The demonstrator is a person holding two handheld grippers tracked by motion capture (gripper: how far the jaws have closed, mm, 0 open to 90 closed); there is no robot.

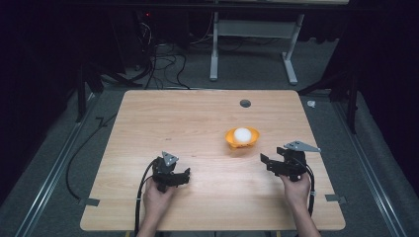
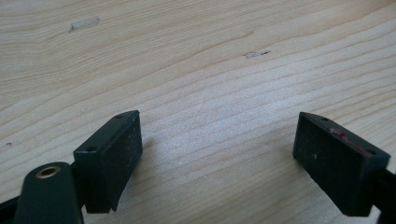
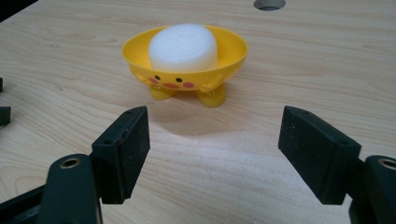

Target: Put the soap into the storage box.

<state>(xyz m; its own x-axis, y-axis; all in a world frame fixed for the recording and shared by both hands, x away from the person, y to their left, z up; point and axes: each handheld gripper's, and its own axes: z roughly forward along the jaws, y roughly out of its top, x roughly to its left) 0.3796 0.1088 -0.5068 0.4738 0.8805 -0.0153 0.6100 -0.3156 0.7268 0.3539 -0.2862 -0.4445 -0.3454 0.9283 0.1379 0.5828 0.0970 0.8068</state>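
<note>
A yellow footed bowl (image 1: 242,146) with a painted chick face stands right of the table's middle. Inside it lies a rounded white lump (image 1: 242,134). My right gripper (image 1: 266,163) is open, low over the wood just right of and nearer than the bowl. In the right gripper view the bowl (image 3: 205,77) and the white lump (image 3: 183,46) sit straight ahead of the right gripper (image 3: 215,126), beyond its spread jaws. My left gripper (image 1: 186,177) is open at the near left, pointing right. In its own view the left gripper (image 2: 217,130) has nothing but bare wood between its jaws.
The light wooden table (image 1: 197,118) has a round cable hole (image 1: 245,103) near its far edge. Tape tabs stick out at the near corners (image 1: 89,201). A white desk frame (image 1: 214,49) and cables stand on the floor beyond.
</note>
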